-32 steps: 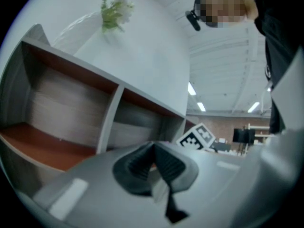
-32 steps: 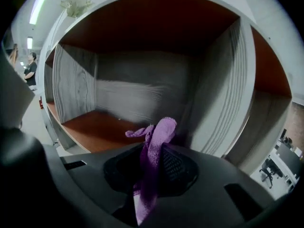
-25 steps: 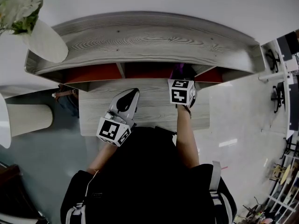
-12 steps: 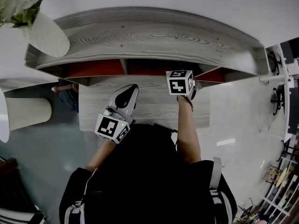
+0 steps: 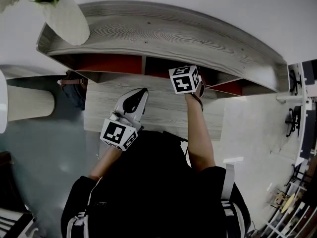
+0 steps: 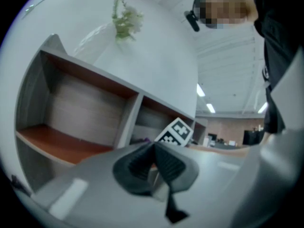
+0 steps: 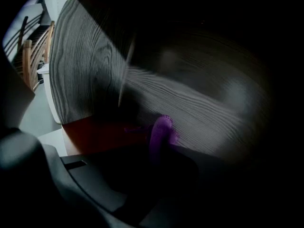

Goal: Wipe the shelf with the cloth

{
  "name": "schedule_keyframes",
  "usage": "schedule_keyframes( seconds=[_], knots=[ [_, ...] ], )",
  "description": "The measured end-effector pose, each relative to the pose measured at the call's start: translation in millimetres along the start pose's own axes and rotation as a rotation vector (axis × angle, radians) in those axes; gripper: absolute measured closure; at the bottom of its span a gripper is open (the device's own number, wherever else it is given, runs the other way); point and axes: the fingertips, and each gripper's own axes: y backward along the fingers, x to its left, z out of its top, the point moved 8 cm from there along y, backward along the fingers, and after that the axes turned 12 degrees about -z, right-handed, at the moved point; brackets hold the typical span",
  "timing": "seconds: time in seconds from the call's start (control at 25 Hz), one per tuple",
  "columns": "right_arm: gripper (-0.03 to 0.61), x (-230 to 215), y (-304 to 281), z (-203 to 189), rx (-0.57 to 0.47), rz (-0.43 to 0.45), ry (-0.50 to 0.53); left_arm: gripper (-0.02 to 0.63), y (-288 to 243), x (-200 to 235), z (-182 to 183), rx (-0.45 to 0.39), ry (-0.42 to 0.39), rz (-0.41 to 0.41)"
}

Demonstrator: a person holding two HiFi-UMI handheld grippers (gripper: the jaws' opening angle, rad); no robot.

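Here, in the head view, the person's left arm (image 5: 105,166) is bent at 7 o'clock and holds the left tool (image 5: 139,93) low over the tabletop (image 5: 163,114), its tip aimed toward 12 o'clock. In its own view the left tool (image 6: 153,148) has its jaws pressed together with nothing between them. The right forearm (image 5: 198,138) is stretched straight out toward 12 o'clock, and the right tool (image 5: 184,79) reaches into the shelf (image 5: 173,33), so that only its marker cube shows from above. In its own view the right tool (image 7: 159,148) is clamped on one purple cloth (image 7: 162,129), whose free end sticks up in front of a wood-grain panel, with the red shelf floor at 9 o'clock of it. Whether the cloth touches the wood cannot be told in the dark.

Three red-floored compartments show under the shelf's grey top, and the right tool is in the middle one. One white vase (image 5: 67,16) with greenery stands at 11 o'clock, and one white cylinder (image 5: 27,103) stands on the floor at 9 o'clock.
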Motion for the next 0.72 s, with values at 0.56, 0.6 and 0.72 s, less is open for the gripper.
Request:
schedule_keyframes(
  seconds=[0.56,0.6,0.72],
  knots=[
    [0.529,61.2,0.1,43.4,-0.139,0.238,0.187,0.612,34.9,-0.3,-3.7,-0.024,0.015,0.122],
    [0.529,65.0,1.3,45.2,-0.148,0.258,0.2,0.612,36.3,-0.8,-4.3,-0.023,0.013,0.127],
    [0.529,73.2,5.8,48.8,-0.169,0.312,0.23,0.612,39.5,-1.3,-6.6,-0.023,0.014,0.136]
  ],
)
